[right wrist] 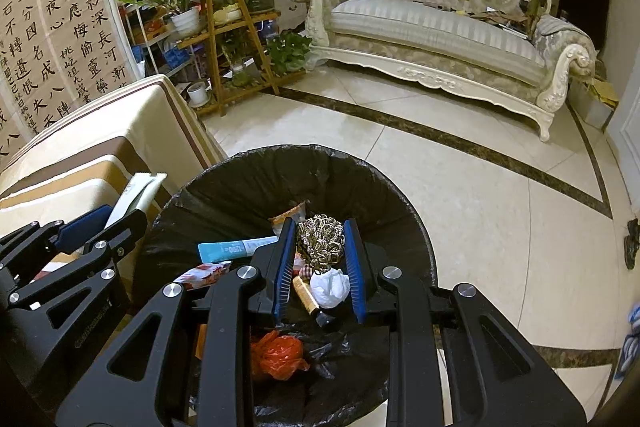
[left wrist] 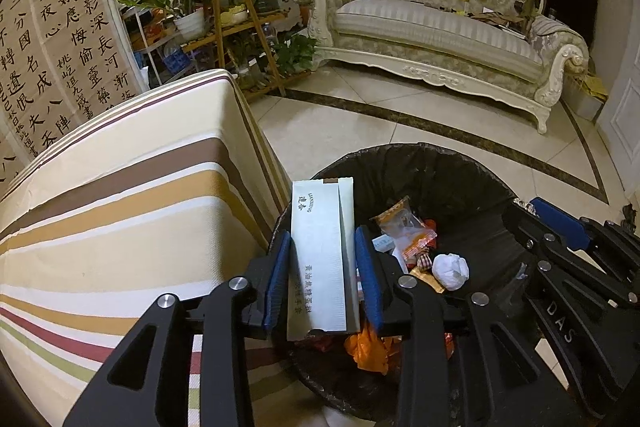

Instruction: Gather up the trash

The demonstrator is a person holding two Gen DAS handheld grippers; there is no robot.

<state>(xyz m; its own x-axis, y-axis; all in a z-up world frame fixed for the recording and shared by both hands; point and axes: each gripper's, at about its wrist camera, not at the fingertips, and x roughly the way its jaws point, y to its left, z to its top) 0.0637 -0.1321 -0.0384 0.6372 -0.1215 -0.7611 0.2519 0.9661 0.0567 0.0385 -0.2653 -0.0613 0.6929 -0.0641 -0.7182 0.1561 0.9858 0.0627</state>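
Jaws of both grippers pinch trash over the bin (right wrist: 240, 179) — left gripper (left wrist: 323, 267) a packet (left wrist: 320, 259), right gripper (right wrist: 320, 259) a scourer (right wrist: 320, 241). Drop step: each needs spreading.

Black tongs (left wrist: 322, 277), blue pads (left wrist: 366, 273)

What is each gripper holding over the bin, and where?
Left gripper: flat white paper packet, gripped by its long edges at the lower half. Right gripper: metallic wire scrubber ball, pinched at its sides.
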